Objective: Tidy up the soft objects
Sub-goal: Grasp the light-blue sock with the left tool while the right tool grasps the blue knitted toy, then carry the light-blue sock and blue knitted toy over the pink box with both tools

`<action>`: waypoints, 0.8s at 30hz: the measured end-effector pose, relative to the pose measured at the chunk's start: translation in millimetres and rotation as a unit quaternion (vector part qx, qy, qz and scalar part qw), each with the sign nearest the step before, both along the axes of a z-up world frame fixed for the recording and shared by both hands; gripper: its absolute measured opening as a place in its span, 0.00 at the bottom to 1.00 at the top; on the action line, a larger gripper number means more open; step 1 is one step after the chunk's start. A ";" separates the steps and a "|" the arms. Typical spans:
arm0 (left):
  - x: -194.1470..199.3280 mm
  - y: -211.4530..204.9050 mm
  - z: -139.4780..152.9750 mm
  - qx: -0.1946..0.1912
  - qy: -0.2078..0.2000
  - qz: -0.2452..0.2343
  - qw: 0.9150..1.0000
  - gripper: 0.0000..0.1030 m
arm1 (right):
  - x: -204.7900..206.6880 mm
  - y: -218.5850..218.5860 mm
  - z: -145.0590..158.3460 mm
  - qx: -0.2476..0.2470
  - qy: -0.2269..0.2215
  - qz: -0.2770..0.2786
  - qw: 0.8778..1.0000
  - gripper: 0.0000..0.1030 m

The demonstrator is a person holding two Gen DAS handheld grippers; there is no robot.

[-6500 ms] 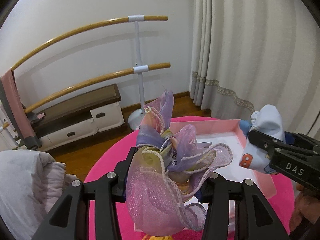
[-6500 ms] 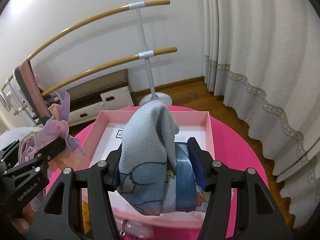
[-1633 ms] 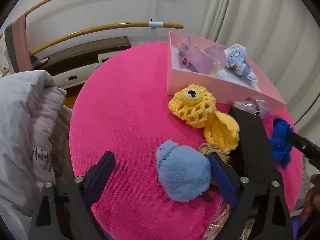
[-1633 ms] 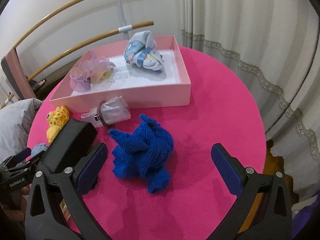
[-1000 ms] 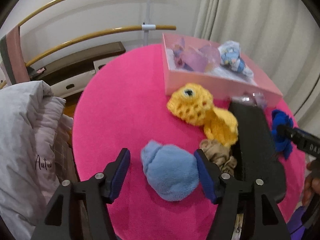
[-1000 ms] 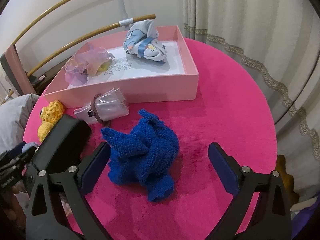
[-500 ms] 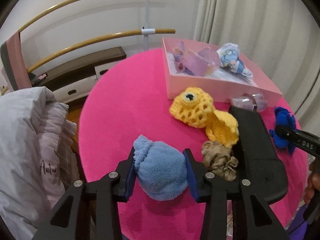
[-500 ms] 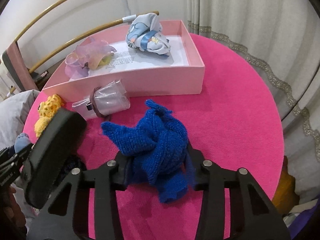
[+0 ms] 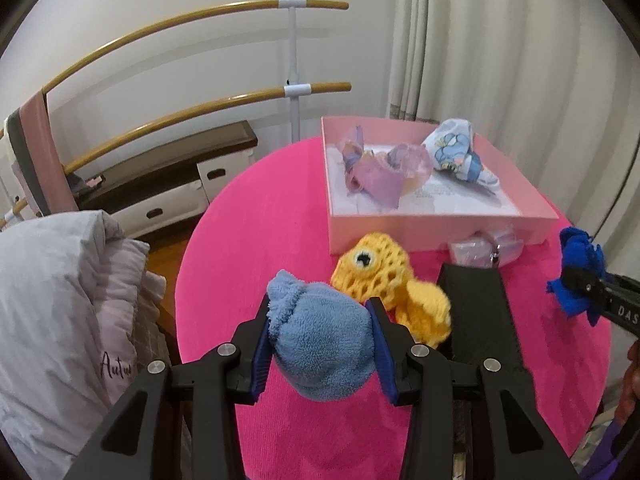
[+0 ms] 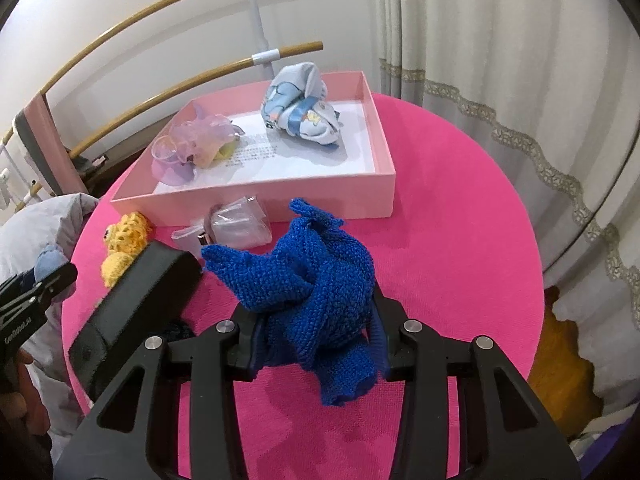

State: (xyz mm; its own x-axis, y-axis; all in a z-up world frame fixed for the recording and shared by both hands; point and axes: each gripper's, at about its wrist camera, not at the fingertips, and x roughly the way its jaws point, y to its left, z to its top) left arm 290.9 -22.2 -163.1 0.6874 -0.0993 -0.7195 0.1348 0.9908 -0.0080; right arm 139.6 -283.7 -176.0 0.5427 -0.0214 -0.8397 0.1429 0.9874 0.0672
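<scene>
Your left gripper (image 9: 322,338) pinches the light blue fleece bundle (image 9: 320,344) above the pink table (image 9: 256,220). Beside it lies a yellow crochet toy (image 9: 384,276), then the pink box (image 9: 440,224). Your right gripper (image 10: 316,320) clamps the dark blue knit cloth (image 10: 312,292).

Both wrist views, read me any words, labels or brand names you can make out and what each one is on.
"Autu", cursive, cut off by a fold: on the grey quilted fabric.
"DAS": on the right hand-held gripper, cut off at the picture's edge.
"GenRobo.ai", as best it reads: on the left hand-held gripper.
Printed lines on the pink box floor: too small to read.
</scene>
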 end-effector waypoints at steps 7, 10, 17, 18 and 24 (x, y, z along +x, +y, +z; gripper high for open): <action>6.9 -8.7 24.5 0.001 -0.023 -0.008 1.000 0.39 | 1.1 6.3 16.7 0.002 -0.017 0.014 1.000 0.37; 10.1 -10.2 35.7 -0.002 -0.033 -0.011 0.999 0.39 | 5.3 8.1 22.8 0.003 -0.024 0.019 1.000 0.37; 24.8 -16.4 59.8 -0.008 -0.050 -0.020 0.998 0.39 | 26.1 13.1 49.8 0.006 -0.053 0.044 0.998 0.37; 26.9 -17.1 62.5 -0.009 -0.053 -0.022 0.998 0.39 | 30.4 13.2 53.5 0.007 -0.056 0.046 0.997 0.37; 53.9 -20.9 85.4 -0.020 -0.068 -0.034 0.997 0.40 | 63.6 13.8 81.4 -0.001 -0.081 0.063 0.995 0.38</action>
State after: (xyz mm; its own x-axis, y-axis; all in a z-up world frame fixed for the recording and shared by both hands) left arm 344.8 -43.1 -77.8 0.7688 -0.1749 -0.6151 0.2032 0.9788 -0.0244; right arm 203.3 -269.9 -94.6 0.6687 0.0529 -0.7417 0.0061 0.9970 0.0767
